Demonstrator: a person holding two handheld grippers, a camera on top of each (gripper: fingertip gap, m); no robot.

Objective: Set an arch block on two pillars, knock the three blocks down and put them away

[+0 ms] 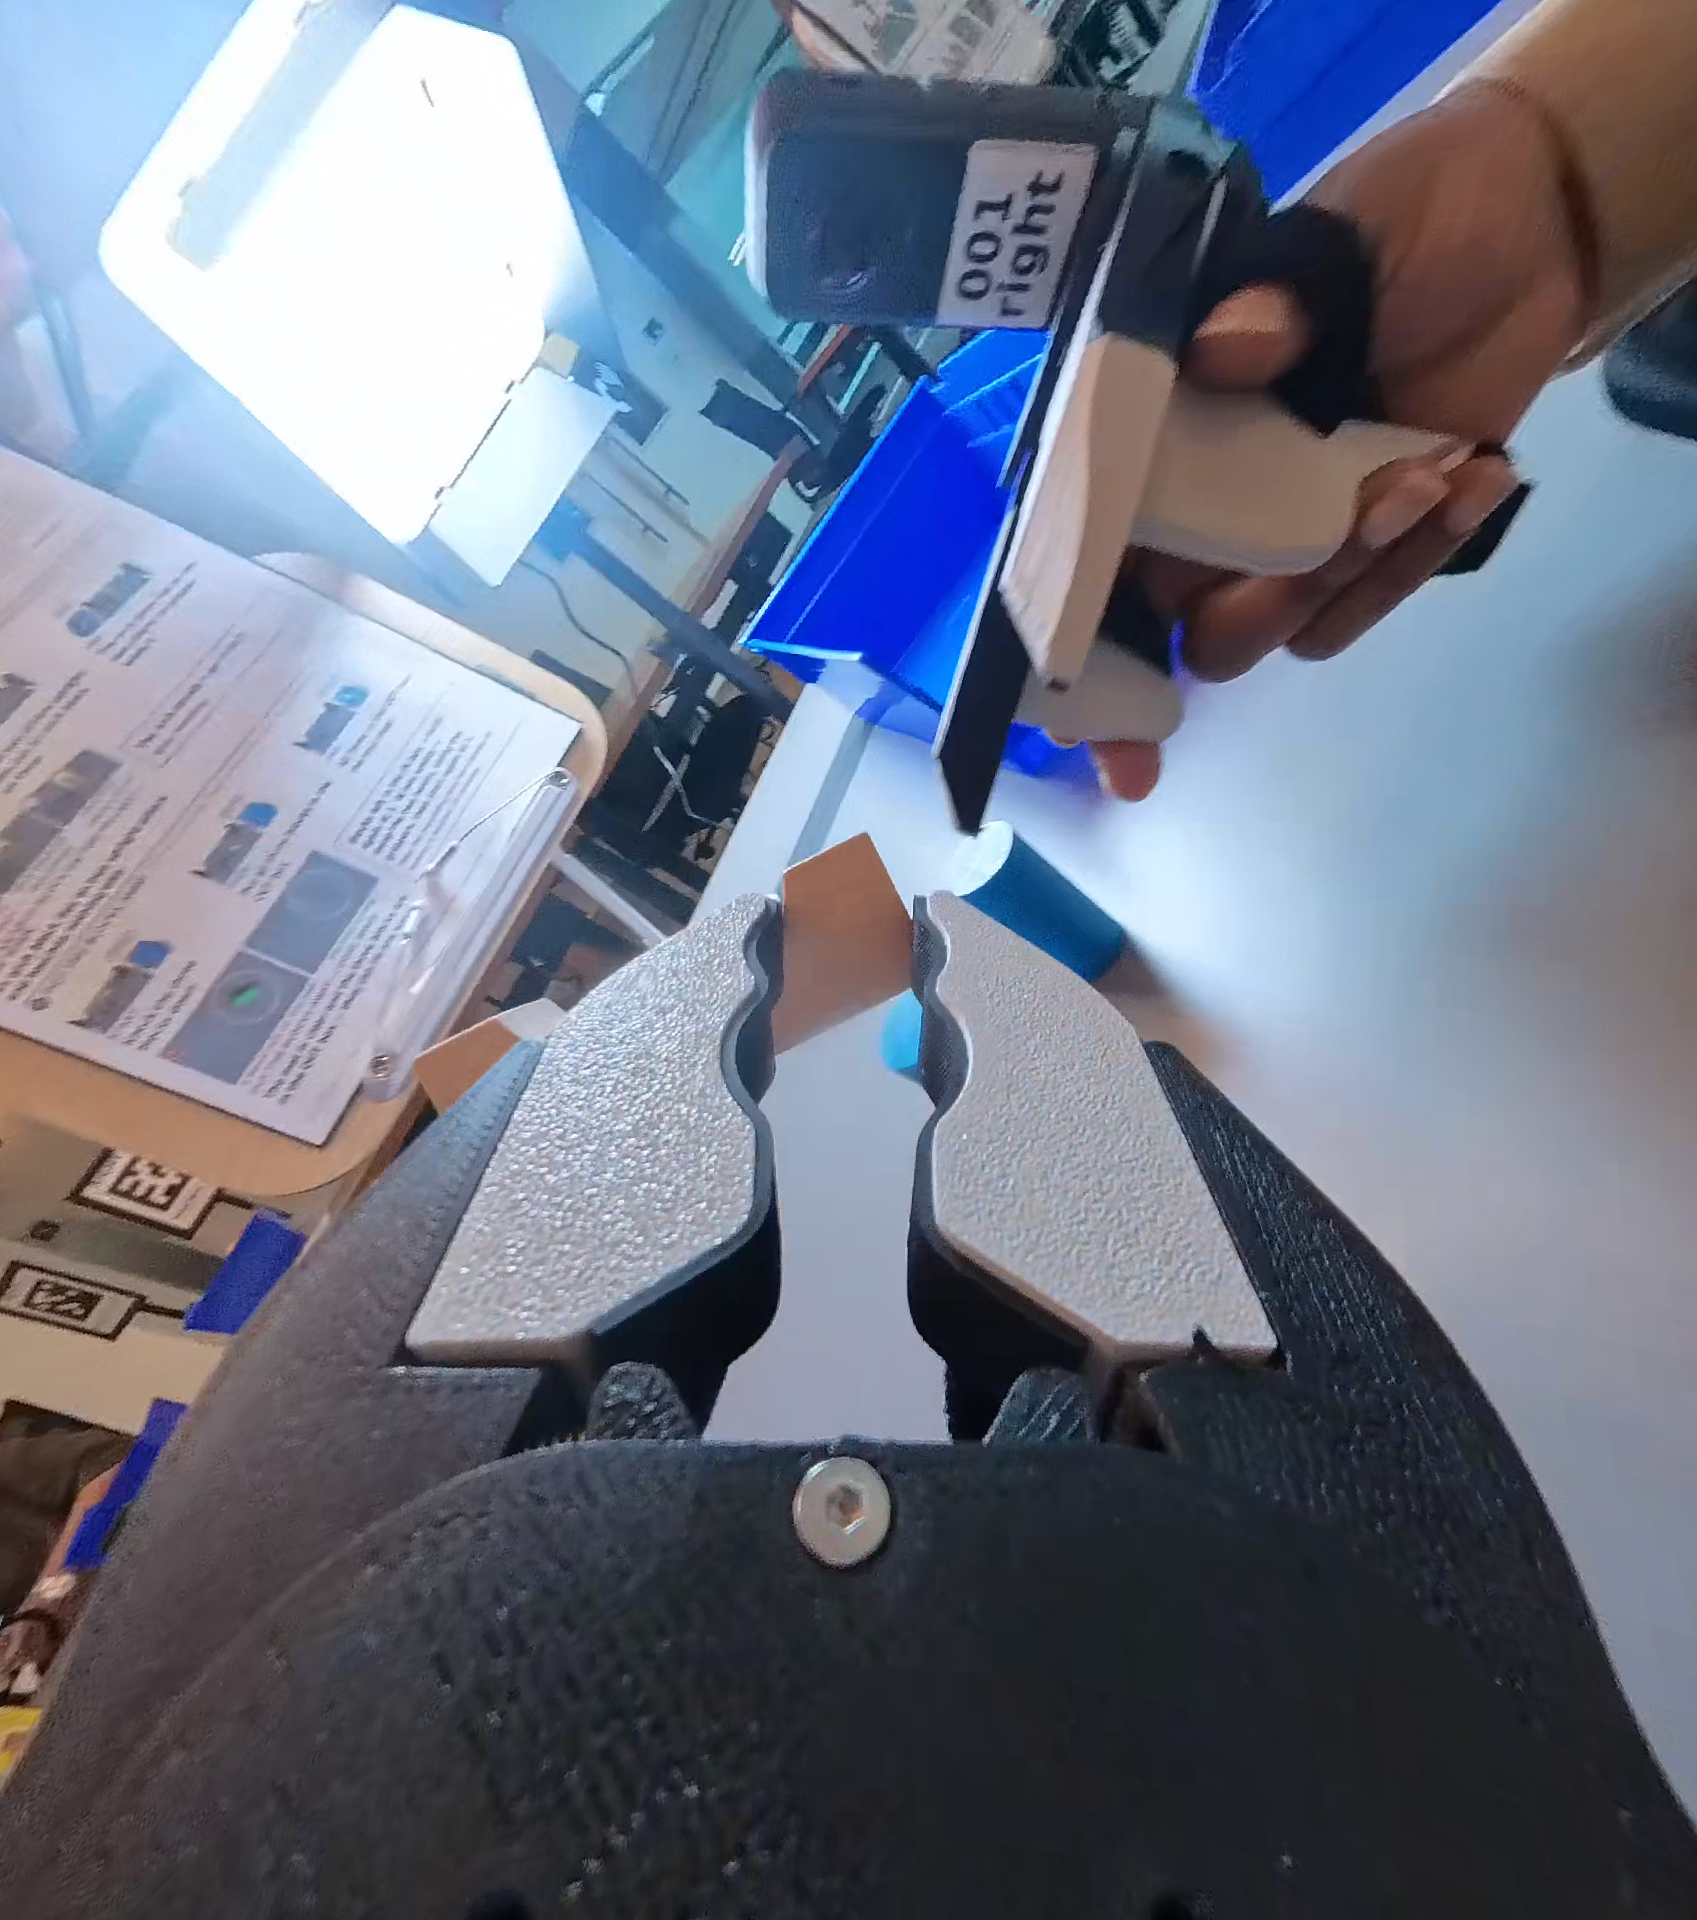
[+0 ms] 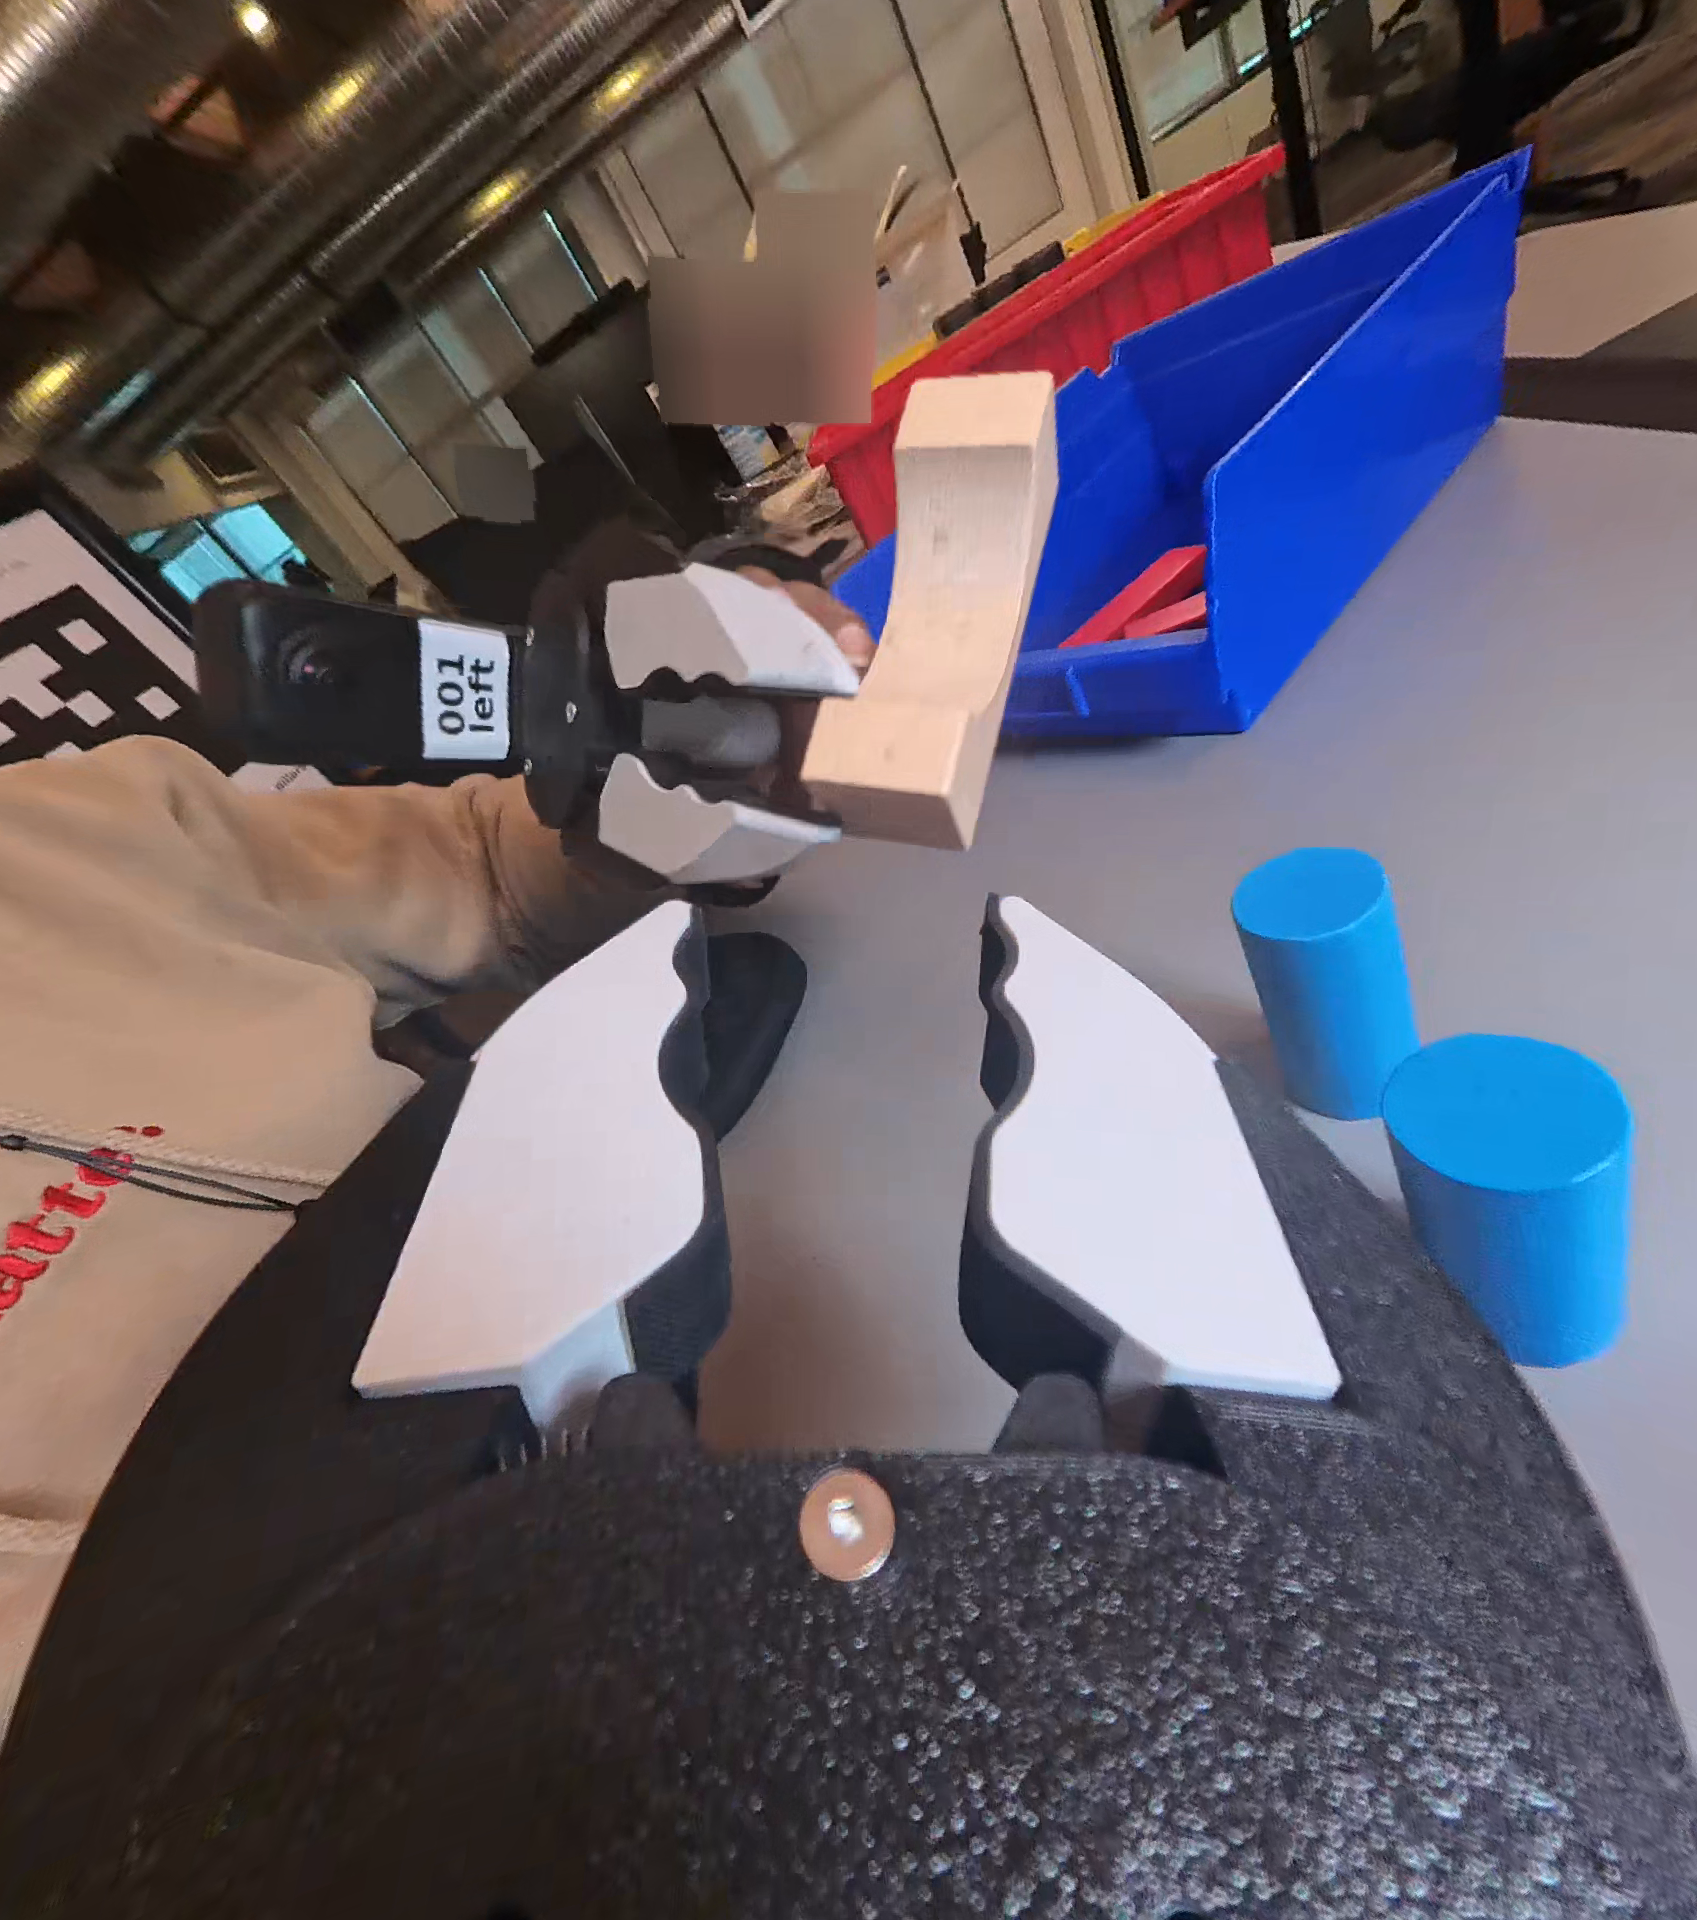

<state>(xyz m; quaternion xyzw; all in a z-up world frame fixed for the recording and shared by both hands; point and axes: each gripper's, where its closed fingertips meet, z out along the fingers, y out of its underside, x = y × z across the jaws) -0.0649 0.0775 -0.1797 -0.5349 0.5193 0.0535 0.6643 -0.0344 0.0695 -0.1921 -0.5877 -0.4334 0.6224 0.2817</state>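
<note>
left wrist view:
L gripper (image 1: 844,914): clamped on arch block (image 1: 839,940), pale wood, flat faces; grey pebbled finger plates on black rough-printed body
pillars: one blue cyl (image 1: 1041,909) lying just past the tips on the grey table (image 1: 1446,1143), smooth painted, pale round end face; 2nd only a blue sliver behind R finger
R gripper (image 1: 974,800): beyond, in a hand (image 1: 1426,343), tips near that cyl's end; gap hard to read here
bin (image 1: 885,582): blue plastic, far table edge

right wrist view:
R gripper (image 2: 839,914): jaws apart, nothing between, wavy inner edges
arch block (image 2: 937,613): held off the table in L gripper (image 2: 828,753), curved cutout side faces away from it
pillars: 2 blue cyls (image 2: 1327,977) (image 2: 1509,1195) upright, side by side, right of fingers
bin (image 2: 1343,468): open front, red flat blocks (image 2: 1150,608) inside; red bin (image 2: 1052,312) behind
</note>
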